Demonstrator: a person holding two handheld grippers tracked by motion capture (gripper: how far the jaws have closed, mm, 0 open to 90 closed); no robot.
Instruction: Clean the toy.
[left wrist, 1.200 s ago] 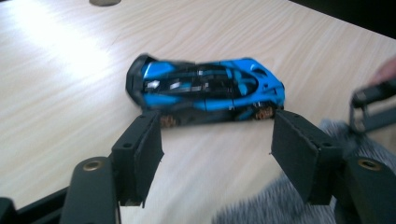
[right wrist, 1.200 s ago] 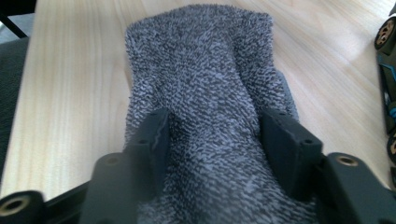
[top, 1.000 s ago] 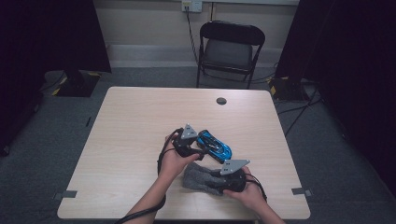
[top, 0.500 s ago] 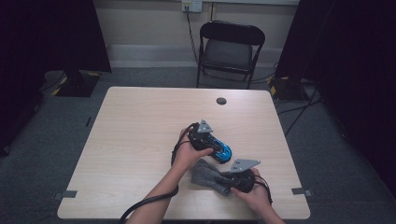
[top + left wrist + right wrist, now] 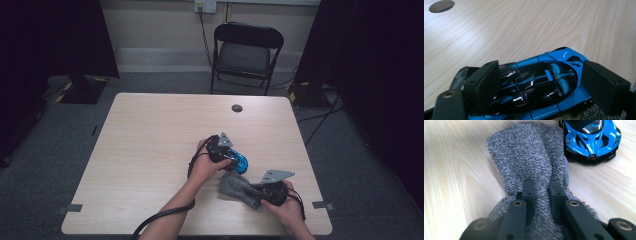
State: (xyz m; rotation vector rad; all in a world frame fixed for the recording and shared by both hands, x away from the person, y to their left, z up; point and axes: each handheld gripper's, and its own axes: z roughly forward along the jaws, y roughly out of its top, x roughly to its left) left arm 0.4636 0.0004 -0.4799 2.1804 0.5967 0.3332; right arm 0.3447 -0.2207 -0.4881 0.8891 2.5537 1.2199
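A shiny blue and black toy car [image 5: 241, 164] stands on the pale wooden table [image 5: 150, 150], right of centre near the front. My left gripper [image 5: 232, 158] is over it, open: in the left gripper view the pads [image 5: 485, 85] stand wide apart above the car's cabin [image 5: 536, 82], and the body runs on past both. Just in front lies a grey terry cloth [image 5: 239, 187]. My right gripper [image 5: 257, 193] is shut on the cloth's near end. In the right gripper view [image 5: 541, 185] the cloth [image 5: 531, 152] bunches between the jaws and spreads toward the car's nose [image 5: 591, 137].
A round cable hole [image 5: 237, 108] sits near the table's far edge. A black folding chair [image 5: 247, 50] stands beyond the table. Dark curtains hang on both sides. The table's left half is bare wood.
My left gripper has moved right and toward the front, from beside the car to over it. My right gripper and the cloth have shifted slightly right.
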